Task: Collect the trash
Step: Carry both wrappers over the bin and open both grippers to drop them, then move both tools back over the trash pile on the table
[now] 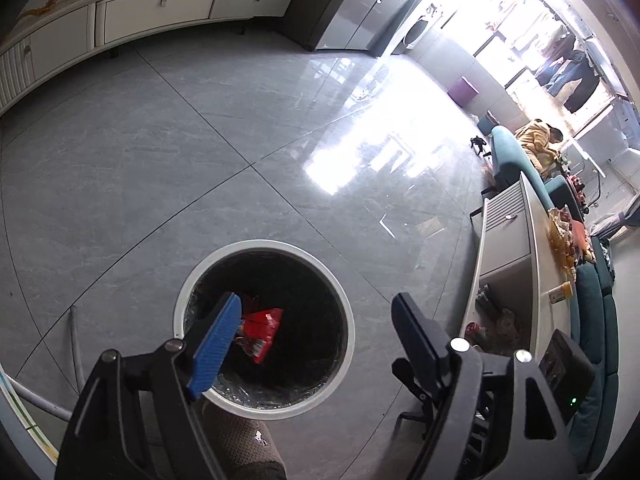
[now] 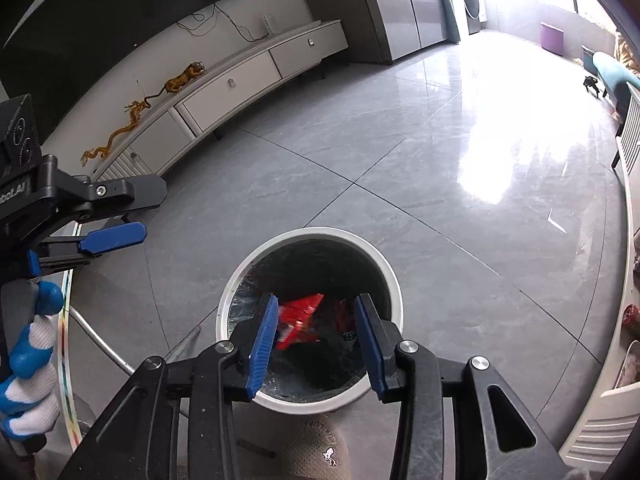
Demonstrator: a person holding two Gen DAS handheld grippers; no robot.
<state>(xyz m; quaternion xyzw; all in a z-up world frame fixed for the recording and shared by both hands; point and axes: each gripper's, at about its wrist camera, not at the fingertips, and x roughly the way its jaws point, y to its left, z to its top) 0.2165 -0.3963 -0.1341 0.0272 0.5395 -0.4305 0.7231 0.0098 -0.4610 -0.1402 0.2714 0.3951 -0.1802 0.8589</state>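
Observation:
A round white-rimmed trash bin (image 1: 336, 280) with a black liner stands on the grey tile floor; it also shows in the right wrist view (image 2: 390, 276). A red snack wrapper (image 1: 260, 326) lies inside it, blurred in the right wrist view (image 2: 298, 318), where it looks to be falling between the fingers. My left gripper (image 1: 320, 320) is open and empty above the bin. My right gripper (image 2: 316, 320) is open over the bin mouth, nothing between its pads. The left gripper (image 2: 116, 216) also shows at the left of the right wrist view.
A white TV cabinet (image 2: 240, 76) with golden figurines runs along the far wall. A white coffee table (image 1: 516, 248) with clutter and a teal sofa (image 1: 592, 312) stand to the right. A slippered foot (image 2: 316, 448) is just before the bin. A person sits far right.

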